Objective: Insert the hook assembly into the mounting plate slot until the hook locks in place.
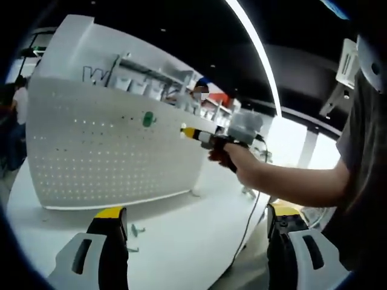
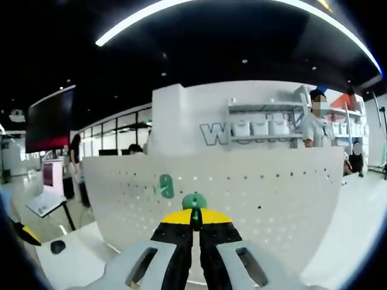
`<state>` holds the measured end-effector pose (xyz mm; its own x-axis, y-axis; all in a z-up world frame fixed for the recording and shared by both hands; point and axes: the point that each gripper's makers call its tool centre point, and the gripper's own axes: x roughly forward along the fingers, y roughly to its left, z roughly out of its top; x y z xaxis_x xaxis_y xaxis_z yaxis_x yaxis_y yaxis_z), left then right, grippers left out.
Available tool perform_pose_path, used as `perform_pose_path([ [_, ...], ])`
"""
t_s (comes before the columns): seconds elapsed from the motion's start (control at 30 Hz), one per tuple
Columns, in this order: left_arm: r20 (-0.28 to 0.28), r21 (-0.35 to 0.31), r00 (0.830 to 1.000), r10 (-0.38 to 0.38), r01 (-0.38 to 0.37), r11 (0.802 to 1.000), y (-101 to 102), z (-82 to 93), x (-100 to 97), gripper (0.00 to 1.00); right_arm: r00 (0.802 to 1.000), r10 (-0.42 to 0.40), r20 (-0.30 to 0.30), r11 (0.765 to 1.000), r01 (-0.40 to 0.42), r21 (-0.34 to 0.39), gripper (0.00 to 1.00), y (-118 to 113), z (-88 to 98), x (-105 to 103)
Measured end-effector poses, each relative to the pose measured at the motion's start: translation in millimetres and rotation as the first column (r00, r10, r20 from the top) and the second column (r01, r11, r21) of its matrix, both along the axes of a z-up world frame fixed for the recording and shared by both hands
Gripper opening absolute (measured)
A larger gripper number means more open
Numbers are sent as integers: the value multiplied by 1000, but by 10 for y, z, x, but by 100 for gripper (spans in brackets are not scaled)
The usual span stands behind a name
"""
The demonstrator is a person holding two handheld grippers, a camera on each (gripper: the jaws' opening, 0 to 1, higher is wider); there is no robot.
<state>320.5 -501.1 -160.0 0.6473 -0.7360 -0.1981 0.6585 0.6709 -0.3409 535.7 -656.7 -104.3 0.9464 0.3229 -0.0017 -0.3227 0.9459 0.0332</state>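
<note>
A white pegboard mounting plate [image 1: 91, 151] stands upright on the white table [image 1: 181, 241]. One green hook [image 1: 148, 119] hangs on its upper middle. My left gripper [image 1: 196, 226] is open near the table's front, with nothing between its yellow-tipped fingers. A hand holds my right gripper [image 1: 188, 133] out toward the plate's right part, just short of it. In the right gripper view my right gripper [image 2: 195, 216] is shut on a green hook assembly [image 2: 195, 202], facing the plate [image 2: 272, 193]. The mounted hook [image 2: 165, 186] sits slightly left of it.
Two small loose hooks [image 1: 135, 231] lie on the table by my left jaw. A cable [image 1: 251, 217] trails off the table's right edge. A dark small object [image 2: 57, 246] rests at the left. Shelves [image 2: 260, 124] and people stand behind the plate.
</note>
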Motion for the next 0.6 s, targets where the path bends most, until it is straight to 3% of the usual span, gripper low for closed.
perform_pose_path([
  [0.4,-18,1,999,31,-31,1000,93,-46,91,96,994,-5,110,1000,4,7,0,238,313,376],
  [0.6,-19,-2,999,37,-37,999,118,-50,127,95,993,-16,119,1000,16,4,0,263,336,479],
])
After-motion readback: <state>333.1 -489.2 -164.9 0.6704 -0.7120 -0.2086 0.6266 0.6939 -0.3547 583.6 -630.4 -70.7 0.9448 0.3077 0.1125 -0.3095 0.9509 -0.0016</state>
